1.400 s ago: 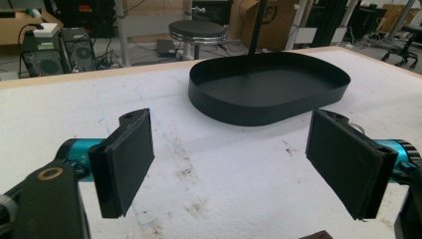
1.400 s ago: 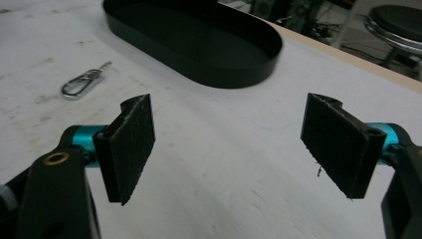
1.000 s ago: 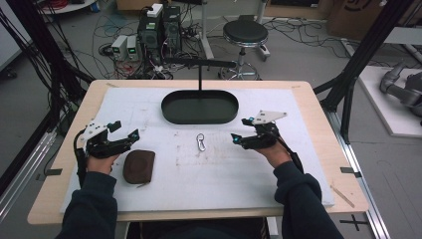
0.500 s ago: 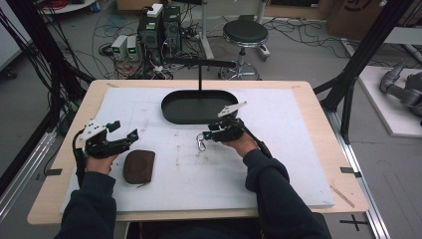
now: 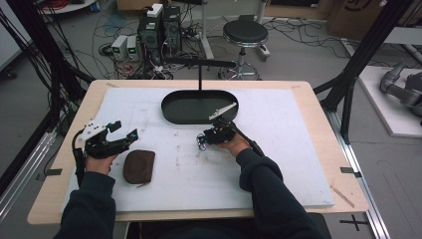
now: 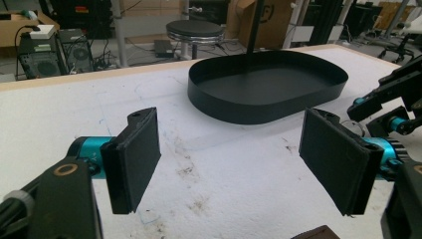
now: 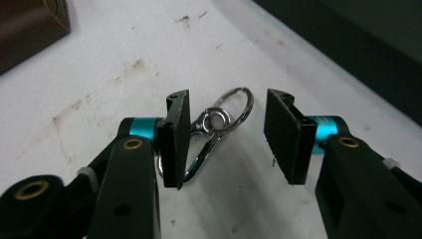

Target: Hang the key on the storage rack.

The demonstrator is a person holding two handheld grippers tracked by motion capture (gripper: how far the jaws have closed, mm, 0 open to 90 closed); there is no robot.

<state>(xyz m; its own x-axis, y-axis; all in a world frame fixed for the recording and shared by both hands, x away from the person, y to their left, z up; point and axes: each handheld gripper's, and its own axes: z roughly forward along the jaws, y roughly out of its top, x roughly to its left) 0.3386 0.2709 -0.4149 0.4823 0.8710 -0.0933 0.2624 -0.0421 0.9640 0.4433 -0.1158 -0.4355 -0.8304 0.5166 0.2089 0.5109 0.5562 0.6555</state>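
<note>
Right gripper (image 7: 226,137) spread astride carabiner (image 7: 211,130) (jaws just closing), one pad touching; left gripper (image 6: 234,164) spread, idle. Risk: clip skids toward tray (image 5: 171,110), is missed.

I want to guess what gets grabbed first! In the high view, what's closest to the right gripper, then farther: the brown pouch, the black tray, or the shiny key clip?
1. The key clip, right at the right gripper, between its jaws.
2. The black tray, just behind the gripper.
3. The brown pouch, off to the left, near the other hand.
</note>
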